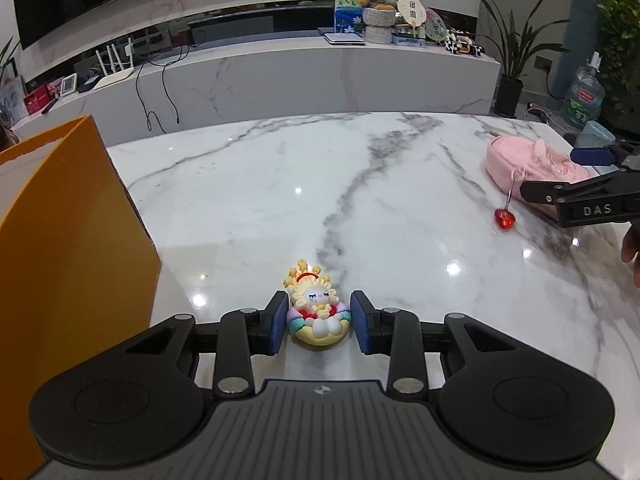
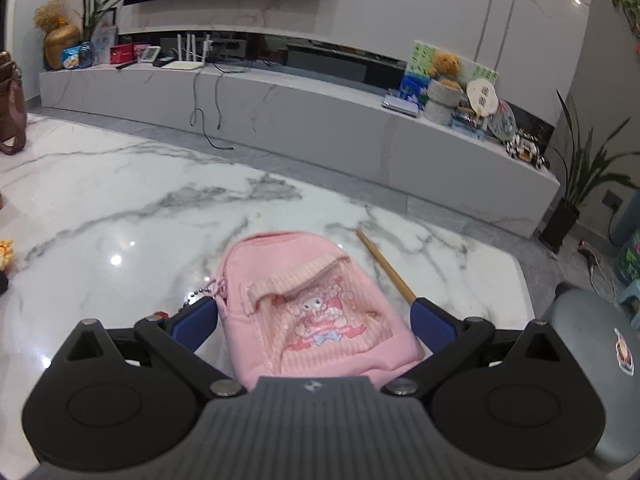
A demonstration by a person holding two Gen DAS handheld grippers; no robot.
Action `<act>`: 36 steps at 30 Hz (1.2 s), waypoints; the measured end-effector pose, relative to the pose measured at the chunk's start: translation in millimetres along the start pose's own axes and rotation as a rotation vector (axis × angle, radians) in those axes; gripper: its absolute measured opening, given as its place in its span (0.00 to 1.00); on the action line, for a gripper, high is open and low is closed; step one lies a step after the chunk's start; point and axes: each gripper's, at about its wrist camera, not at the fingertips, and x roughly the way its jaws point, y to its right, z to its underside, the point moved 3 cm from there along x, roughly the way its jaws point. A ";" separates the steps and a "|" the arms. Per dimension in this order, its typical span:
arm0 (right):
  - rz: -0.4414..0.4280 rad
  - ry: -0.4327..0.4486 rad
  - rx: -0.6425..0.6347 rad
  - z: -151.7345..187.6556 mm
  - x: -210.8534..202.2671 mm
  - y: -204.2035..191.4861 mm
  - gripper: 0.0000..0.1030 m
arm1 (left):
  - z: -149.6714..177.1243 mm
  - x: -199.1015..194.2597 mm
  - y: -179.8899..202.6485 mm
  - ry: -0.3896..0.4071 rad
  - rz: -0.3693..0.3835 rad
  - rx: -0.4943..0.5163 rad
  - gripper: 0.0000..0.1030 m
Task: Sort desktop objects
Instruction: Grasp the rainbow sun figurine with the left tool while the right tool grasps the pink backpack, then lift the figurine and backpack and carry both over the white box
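Note:
A small figurine (image 1: pixel 318 312) with yellow curly hair sits on the marble table (image 1: pixel 360 200) between the blue pads of my left gripper (image 1: pixel 319 322). The jaws stand close on either side of it and look slightly apart from it. A pink mini backpack (image 2: pixel 308 308) lies on the table between the wide-open fingers of my right gripper (image 2: pixel 314 318). It also shows in the left wrist view (image 1: pixel 532 168), with a red heart charm (image 1: pixel 505 219) on a chain. The right gripper (image 1: pixel 592 184) shows at the right edge there.
An orange box (image 1: pixel 68 248) stands at the table's left side. A wooden stick (image 2: pixel 384 266) lies beside the backpack on its right. A grey chair (image 2: pixel 592 360) is at the right. A marble TV bench (image 1: pixel 320 76) with clutter stands beyond the table.

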 end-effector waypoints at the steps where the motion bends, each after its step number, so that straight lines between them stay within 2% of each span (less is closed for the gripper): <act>1: 0.014 -0.015 -0.011 1.7 2.2 -1.0 0.99 | -0.1 0.1 0.1 -0.001 0.002 0.002 0.38; 3: 0.049 -0.057 -0.046 4.1 6.8 -3.6 0.99 | -0.4 0.5 -0.7 -0.005 0.006 0.001 0.38; 6: 0.037 -0.094 -0.008 2.8 7.3 0.9 0.99 | -1.2 0.9 -1.4 -0.011 0.010 -0.003 0.38; 7: 0.037 -0.100 -0.014 2.3 6.6 0.8 0.94 | -1.5 0.9 -1.4 -0.013 0.010 -0.002 0.38; 9: 0.052 -0.102 -0.020 0.3 3.5 2.6 0.72 | -1.7 0.3 -1.1 -0.016 0.014 -0.002 0.38; 11: 0.048 -0.120 0.010 -3.2 0.6 9.4 0.43 | -2.4 -0.4 -0.1 -0.017 0.019 -0.001 0.38; 12: 0.022 -0.126 0.046 -3.8 -1.3 13.5 0.37 | -2.6 -1.3 0.5 -0.016 0.021 0.000 0.38; 13: -0.005 -0.128 0.078 -3.6 -3.3 16.1 0.36 | -3.0 -2.0 1.1 -0.015 0.024 0.001 0.38; 20: -0.071 -0.140 0.066 -2.4 -18.1 8.0 0.32 | -6.2 -14.8 4.1 0.012 0.033 0.009 0.38; 36: -0.070 -0.081 0.021 -24.6 -64.7 -8.5 0.32 | -20.8 -58.0 8.0 0.084 0.061 0.020 0.37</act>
